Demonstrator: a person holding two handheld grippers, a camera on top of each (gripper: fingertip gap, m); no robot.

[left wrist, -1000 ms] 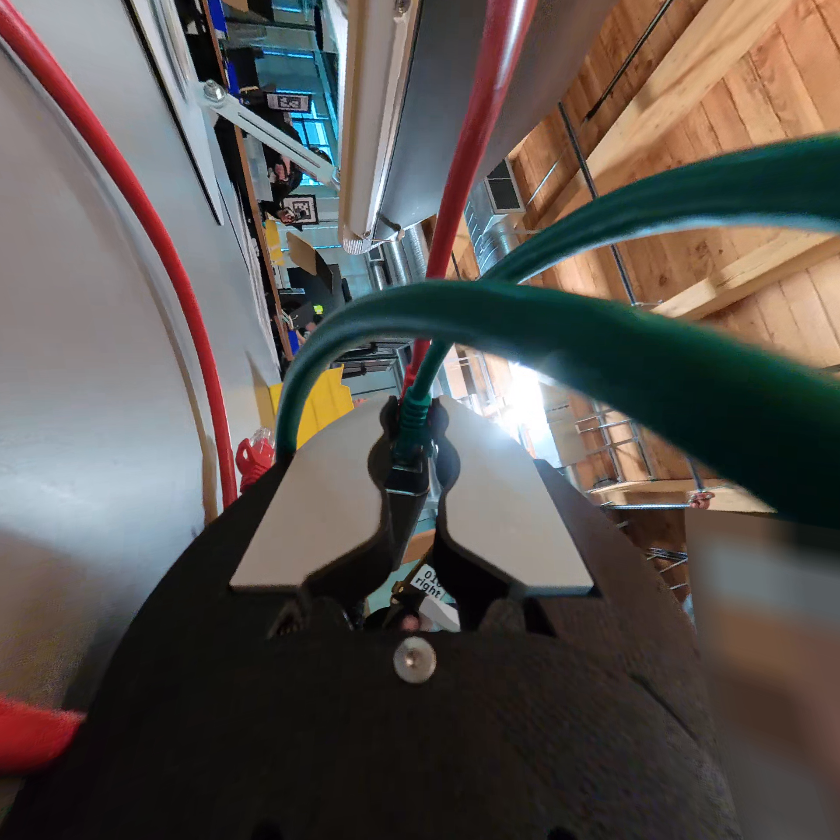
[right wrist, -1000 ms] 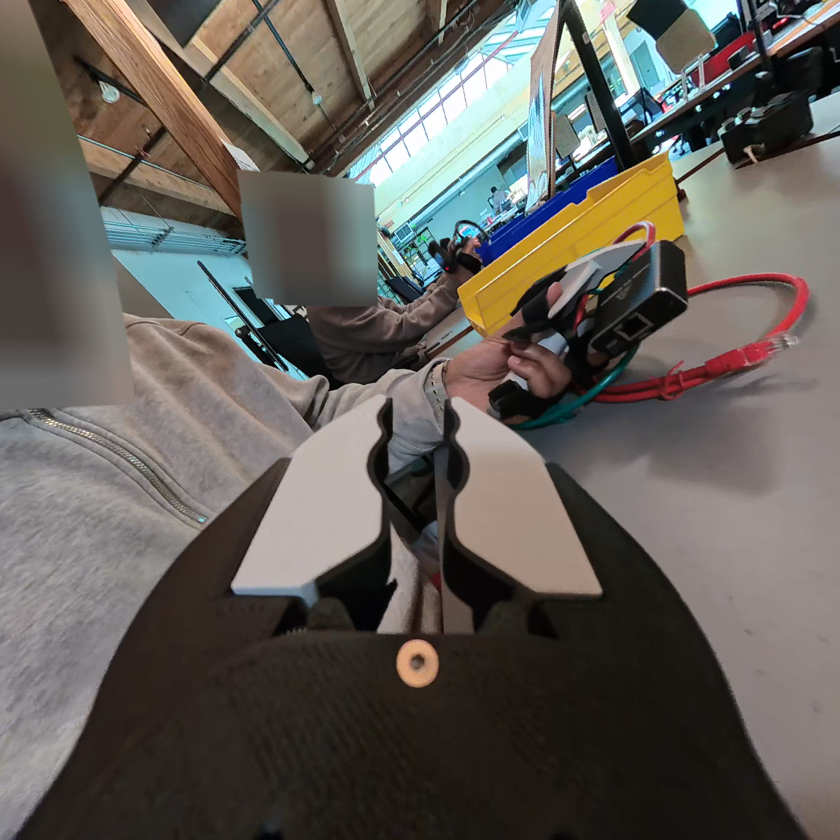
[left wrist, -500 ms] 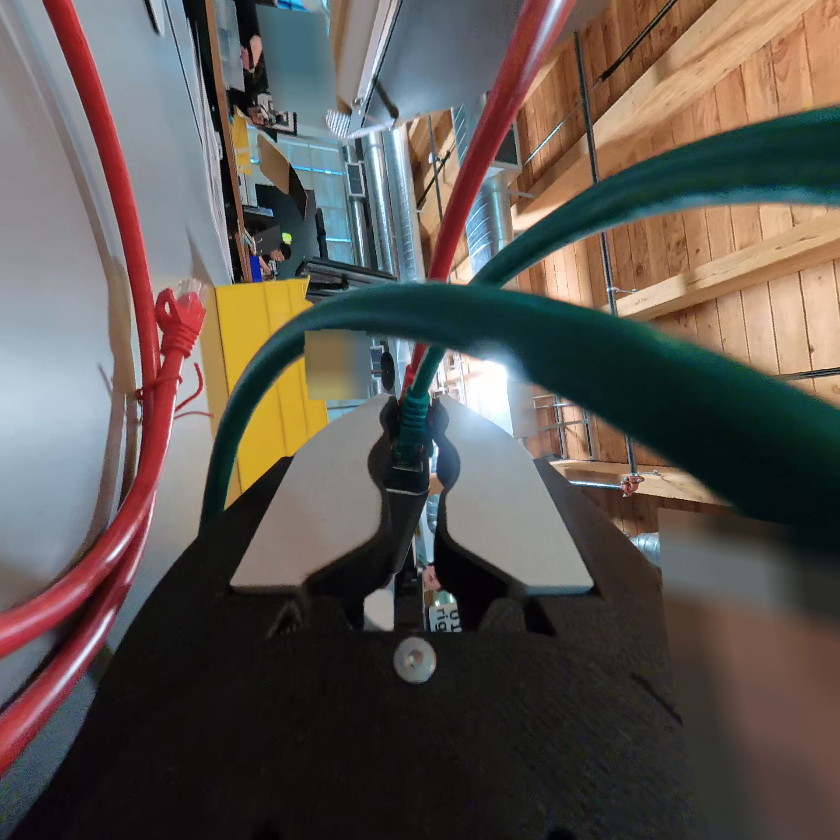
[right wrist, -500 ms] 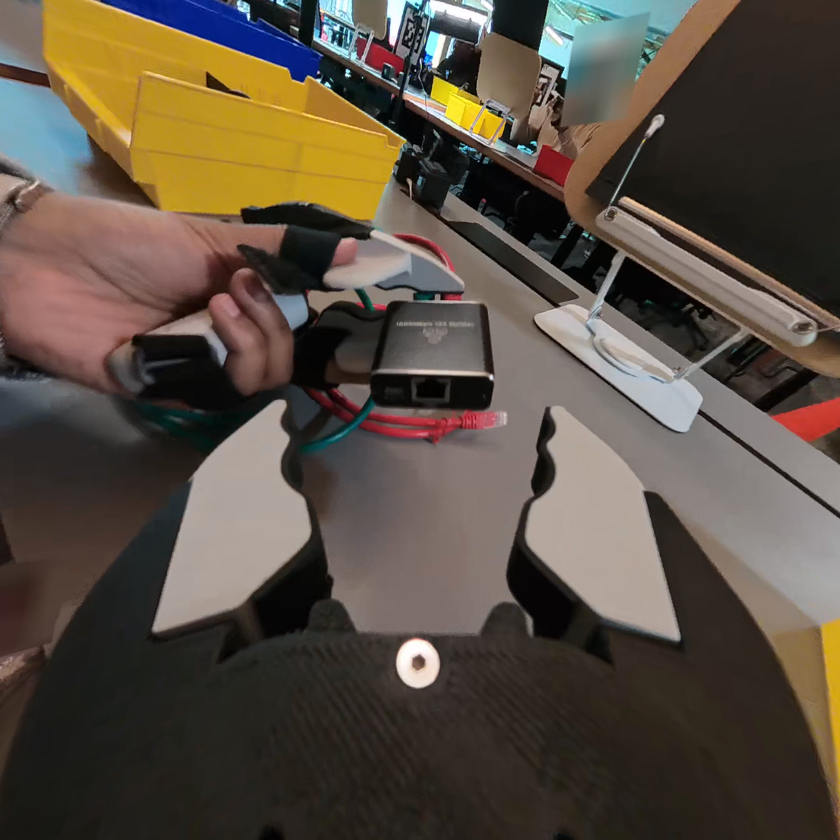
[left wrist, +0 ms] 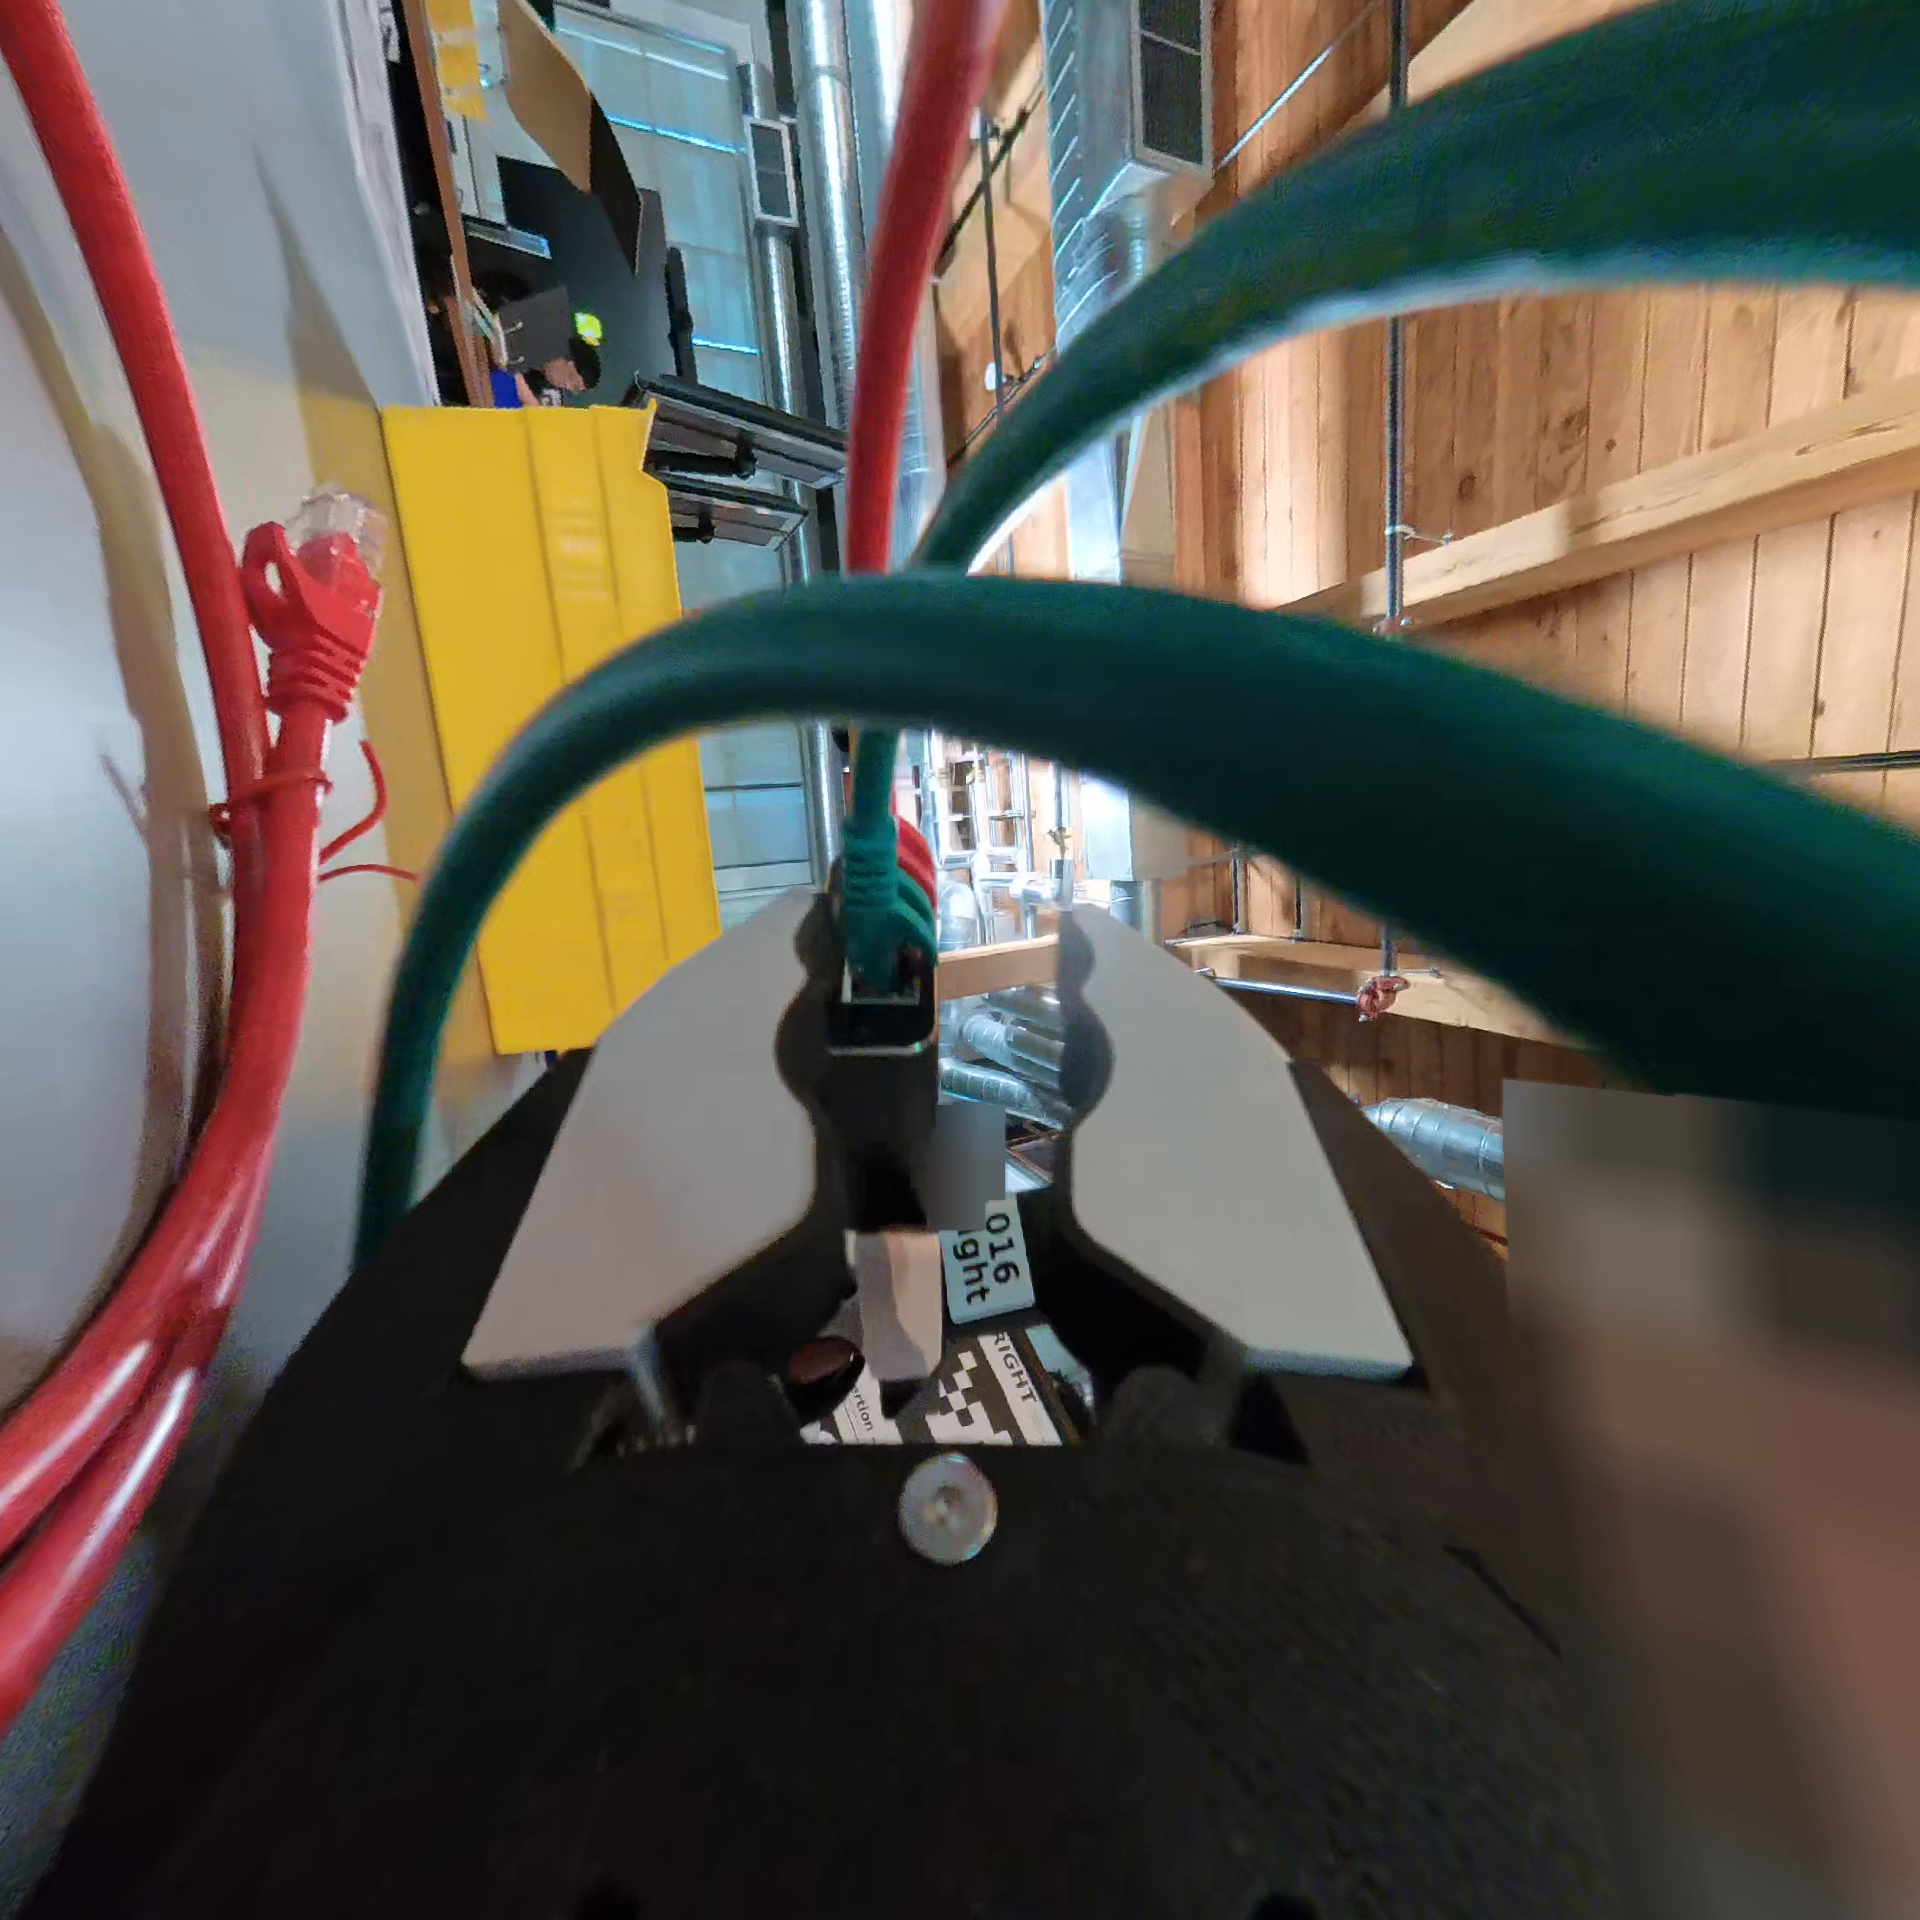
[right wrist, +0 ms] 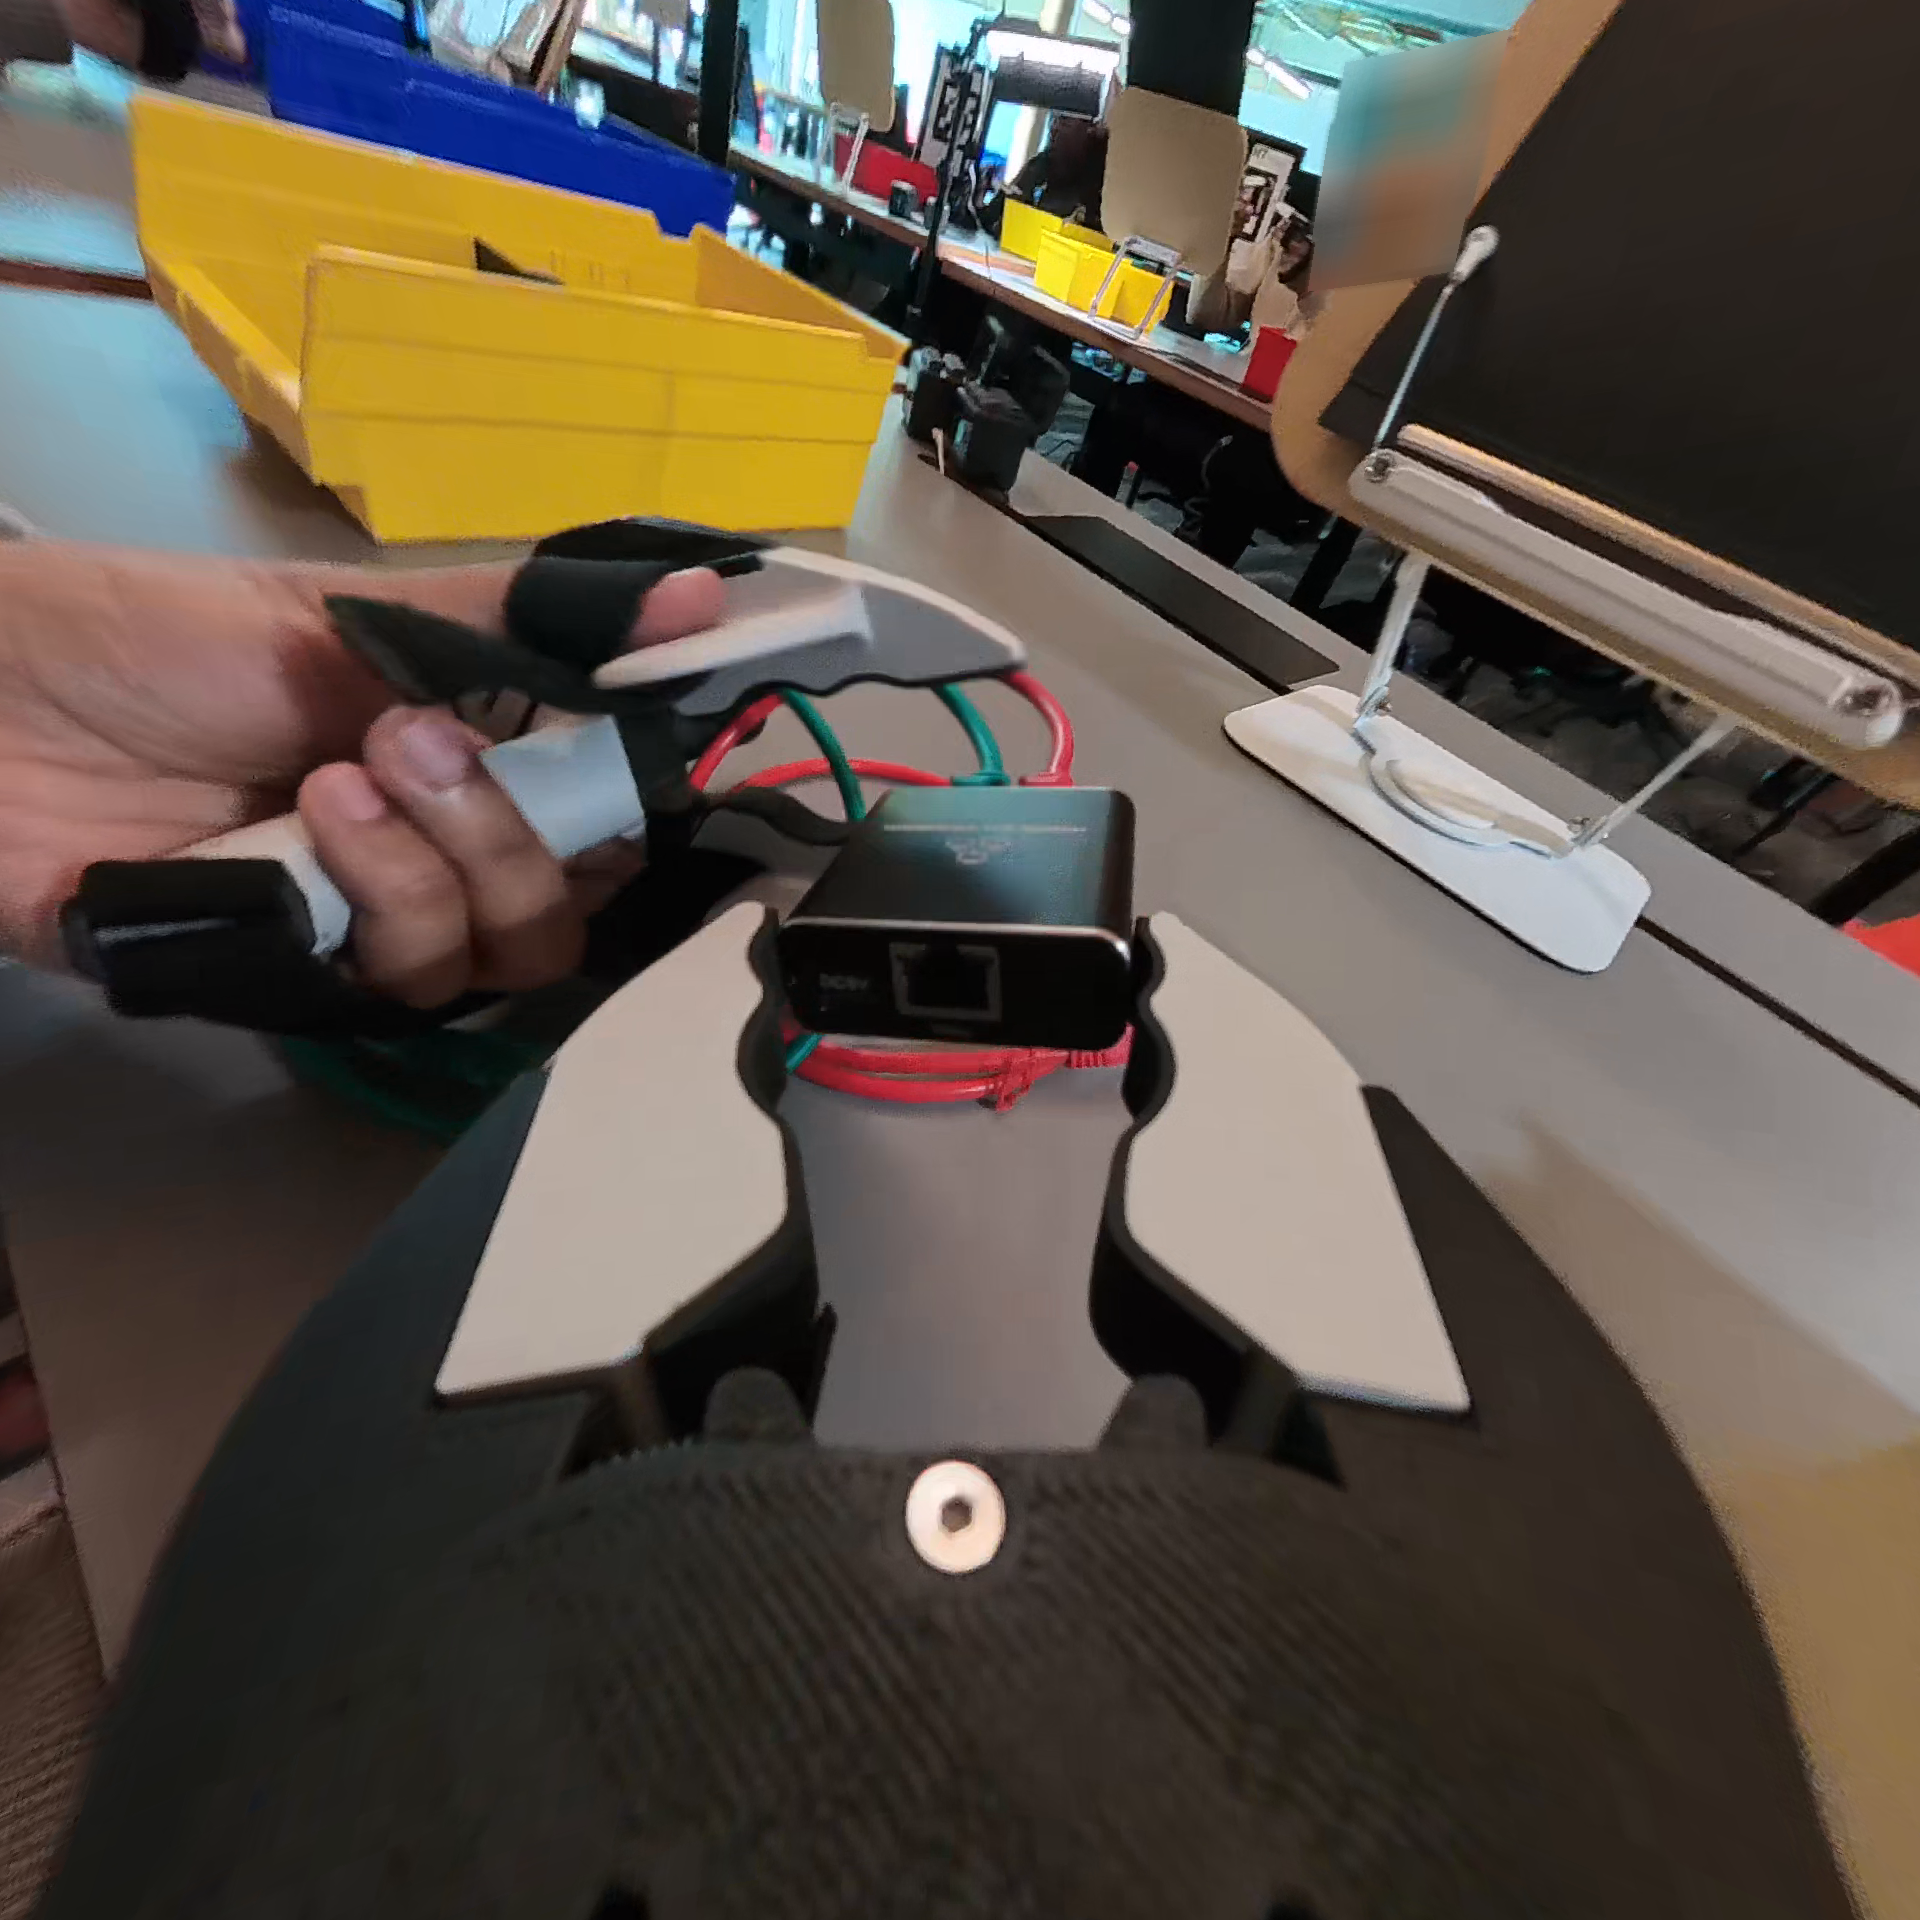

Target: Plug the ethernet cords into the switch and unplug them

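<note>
The black switch (right wrist: 956, 883) is held just above the grey table (right wrist: 1403, 1091), its empty port facing me. My right gripper (right wrist: 951, 935) has closed on its near end, one finger against each side. A green cord (right wrist: 977, 727) and a red cord (right wrist: 1049, 717) are plugged into its far end. In the left wrist view the switch (left wrist: 883, 1039) is edge-on with the green plug (left wrist: 878, 904) in it. My left gripper (left wrist: 945, 914) is open: the switch touches one finger and a gap shows at the other. The red cord's loose plug (left wrist: 322, 592) lies on the table, under the switch (right wrist: 1091, 1060).
A hand (right wrist: 208, 727) holds the left gripper (right wrist: 914, 748) left of the switch. Yellow bins (right wrist: 582, 416) and a blue bin (right wrist: 468, 114) stand at the back left. A board on a white-based stand (right wrist: 1455, 842) is at the right. Green cord loops (left wrist: 1143, 707) cross the left view.
My right gripper swung from the person's sleeve to the switch, opened wide, moved up and closed on it. My left gripper's fingers, shut on the switch before, have spread apart.
</note>
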